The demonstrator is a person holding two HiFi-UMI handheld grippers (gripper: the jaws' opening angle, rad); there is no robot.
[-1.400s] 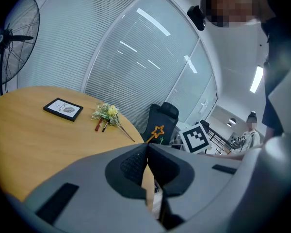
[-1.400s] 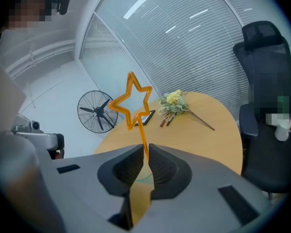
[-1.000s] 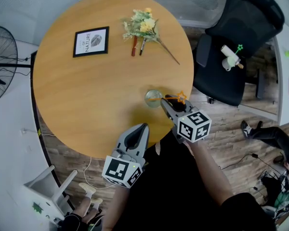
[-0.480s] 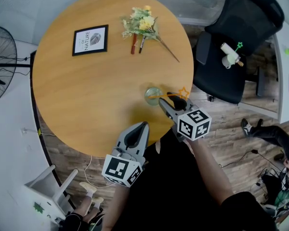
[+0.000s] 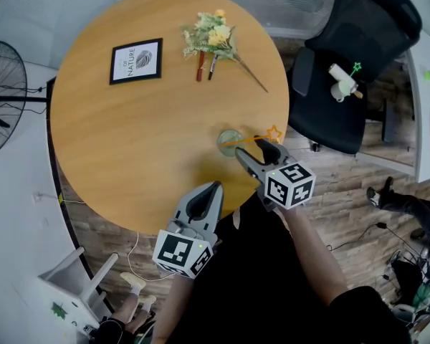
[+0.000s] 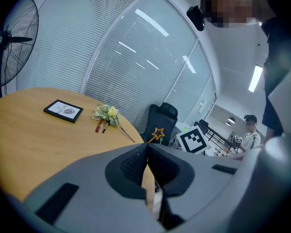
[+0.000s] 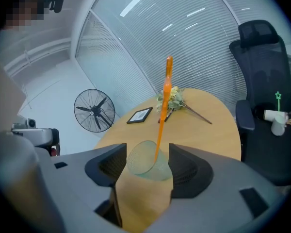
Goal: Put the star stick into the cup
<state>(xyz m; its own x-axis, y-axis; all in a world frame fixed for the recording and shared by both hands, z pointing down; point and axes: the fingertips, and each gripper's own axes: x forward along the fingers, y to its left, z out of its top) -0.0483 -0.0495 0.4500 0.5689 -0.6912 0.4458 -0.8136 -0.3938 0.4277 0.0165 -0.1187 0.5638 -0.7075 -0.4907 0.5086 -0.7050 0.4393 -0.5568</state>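
Observation:
A clear cup [image 5: 228,142] stands near the right edge of the round wooden table [image 5: 129,142]. The orange star stick [image 5: 261,138] rests in it and leans right, its star past the rim. In the right gripper view the star stick [image 7: 162,108] rises from the cup [image 7: 146,165]. My right gripper [image 5: 251,149] sits just right of the cup, its jaws opening, pads clear of the stick and of the cup between them. The left gripper [image 5: 214,188] hovers at the near table edge, shut and empty; its view shows the closed gripper [image 6: 146,148] and the star [image 6: 158,133].
A framed picture [image 5: 135,61], a flower bunch [image 5: 213,36] and pens [image 5: 200,68] lie on the far side of the table. A black office chair [image 5: 351,70] to the right carries a white cup with a green star stick [image 5: 342,84]. A fan [image 5: 0,95] stands on the left.
The right gripper's jaws have spread apart and let go of the star stick, which now leans in the cup with its star slightly higher and further right. The left gripper has barely moved.

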